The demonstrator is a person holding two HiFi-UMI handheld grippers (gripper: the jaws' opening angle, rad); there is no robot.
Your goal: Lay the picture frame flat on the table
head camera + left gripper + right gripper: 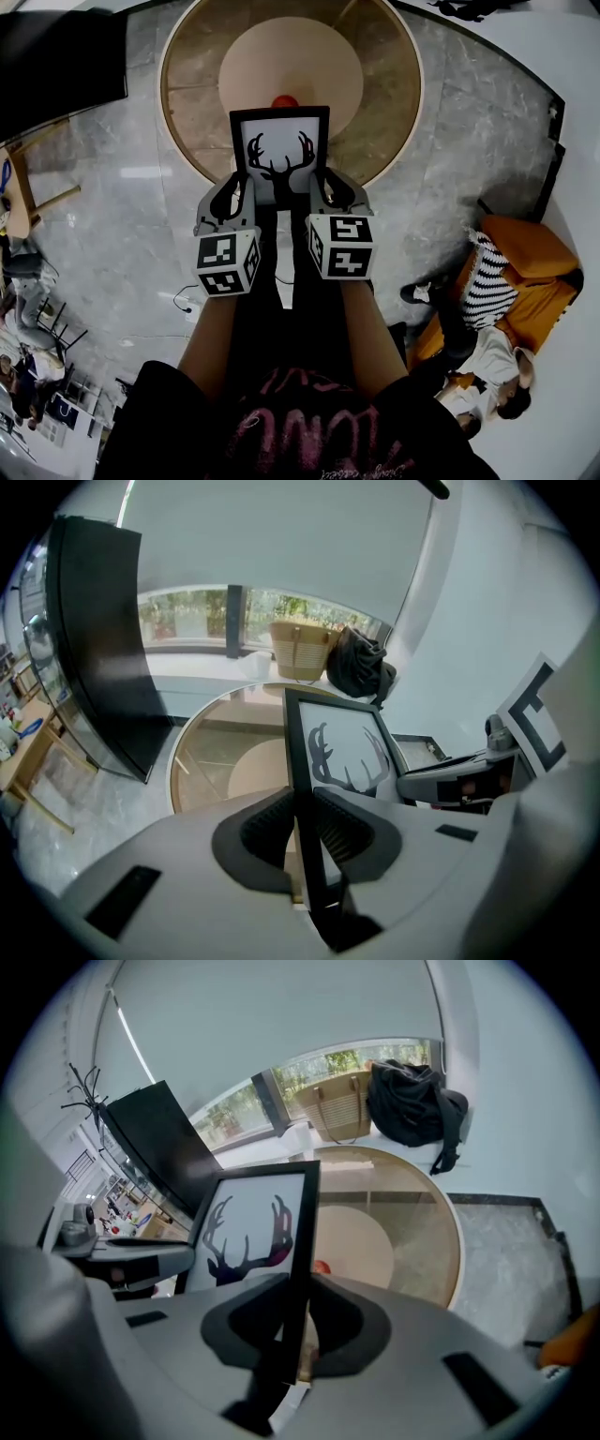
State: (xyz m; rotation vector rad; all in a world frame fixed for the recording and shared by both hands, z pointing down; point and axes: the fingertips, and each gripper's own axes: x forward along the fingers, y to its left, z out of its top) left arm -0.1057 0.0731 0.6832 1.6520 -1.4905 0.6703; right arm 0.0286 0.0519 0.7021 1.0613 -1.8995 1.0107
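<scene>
- Forearms (211, 337) reach up from 6 o'clock in the head view. The left gripper (234, 192) clamps the picture frame (279, 150) at its 7 o'clock corner, and the right gripper (330, 187) clamps it at 5 o'clock. The frame's antler print faces the person, over the near rim of the round table (412, 84). A red object (284, 100) shows at the frame's 12 o'clock.
- Left gripper view: both jaws pinch the frame's black edge, with the print toward 2 o'clock.
- Right gripper view: jaws clenched on the opposite edge, print at 10 o'clock, table at 2 o'clock.
</scene>
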